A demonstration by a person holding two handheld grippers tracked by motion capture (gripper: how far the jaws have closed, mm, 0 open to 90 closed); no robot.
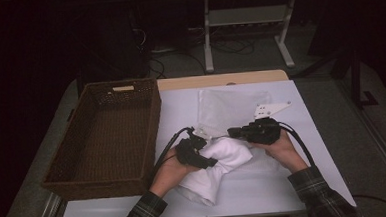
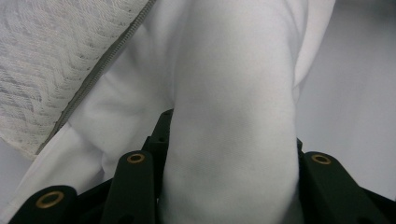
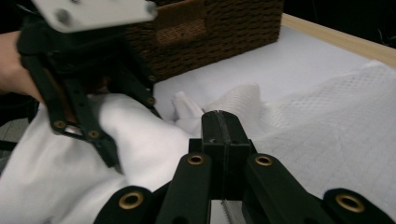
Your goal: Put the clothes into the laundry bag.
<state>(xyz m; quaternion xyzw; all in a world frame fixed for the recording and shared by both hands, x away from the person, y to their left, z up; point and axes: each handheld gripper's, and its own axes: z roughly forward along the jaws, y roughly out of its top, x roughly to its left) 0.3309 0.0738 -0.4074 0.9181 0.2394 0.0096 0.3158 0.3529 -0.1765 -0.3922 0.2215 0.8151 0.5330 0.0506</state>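
Observation:
A bunched white cloth (image 1: 226, 159) lies on the white table, near the front. My left gripper (image 1: 208, 162) is shut on a thick roll of this cloth (image 2: 233, 116), which bulges up between the two black jaws. Behind it lies a white mesh bag (image 1: 231, 106) with a grey zipper along its edge (image 2: 100, 70). My right gripper (image 1: 234, 132) points left at the bag's near edge. Its jaws (image 3: 223, 126) are pressed together, with a strip of zipper teeth caught low between them. The left gripper (image 3: 93, 126) is seen close by, on the cloth (image 3: 140, 154).
A brown wicker basket (image 1: 151, 120) stands at the left of the table, close to the left hand. The white table cover (image 1: 265, 185) stretches to the right and front. A wooden table edge (image 1: 219, 79) runs along the back, with dark floor and a metal frame beyond.

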